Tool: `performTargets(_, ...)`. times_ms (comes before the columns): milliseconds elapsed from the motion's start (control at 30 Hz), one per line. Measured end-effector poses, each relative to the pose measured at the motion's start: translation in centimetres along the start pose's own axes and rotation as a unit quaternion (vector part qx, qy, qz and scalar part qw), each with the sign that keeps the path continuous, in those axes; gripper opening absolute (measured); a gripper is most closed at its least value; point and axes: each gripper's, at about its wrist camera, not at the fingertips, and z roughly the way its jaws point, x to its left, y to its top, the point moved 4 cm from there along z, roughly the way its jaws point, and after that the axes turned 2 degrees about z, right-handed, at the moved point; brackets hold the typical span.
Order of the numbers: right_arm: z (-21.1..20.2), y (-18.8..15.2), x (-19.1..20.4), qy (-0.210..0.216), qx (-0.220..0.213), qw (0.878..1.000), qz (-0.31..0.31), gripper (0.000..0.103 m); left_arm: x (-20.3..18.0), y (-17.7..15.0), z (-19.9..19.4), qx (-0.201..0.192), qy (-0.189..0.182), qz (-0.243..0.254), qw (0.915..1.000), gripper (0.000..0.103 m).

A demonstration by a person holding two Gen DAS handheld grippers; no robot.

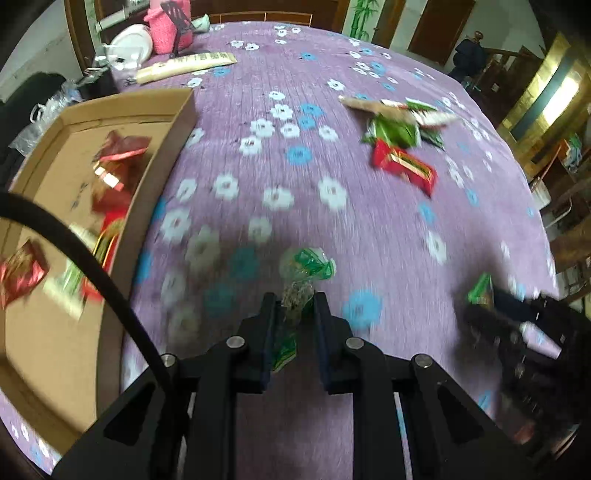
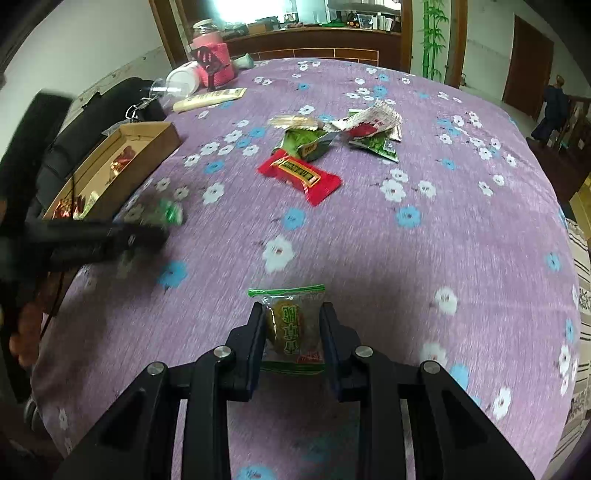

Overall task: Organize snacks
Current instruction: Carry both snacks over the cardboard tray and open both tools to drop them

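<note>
My left gripper is shut on a green-and-clear snack packet, held above the purple flowered cloth, to the right of the cardboard box. The same gripper appears blurred in the right wrist view with the green packet at its tip. My right gripper is shut on a green-edged pastry packet; it shows in the left wrist view as well. A pile of loose snacks lies farther back: a red packet, green packets and a white-red wrapper.
The cardboard box holds several red and green packets. A long beige package, a pink knitted thing and a white plate stand at the far left of the table. A person stands far back right.
</note>
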Motion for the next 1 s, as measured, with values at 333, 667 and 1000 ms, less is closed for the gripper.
performTargets(333, -1.1, -0.5, 2.5, -0.009, -0.017, 1.0, -0.005, 0.028, 1.4, -3.0, -1.8, -0.02, 0.007, -0.007, 0.9997, 0.021)
performTargets(667, -1.0, 1.2, 7.1, -0.003, -0.021, 0.998, -0.05, 0.028, 3.5, -3.5, -4.5, -0.043, -0.007, -0.026, 0.9987, 0.021)
performTargets(1000, -0.4, 5.4, 17.2, 0.05, -0.037, 0.987, -0.148, 0.028, 12.7, -2.3, -8.7, -0.096, 0.041, -0.107, 0.9887, 0.022)
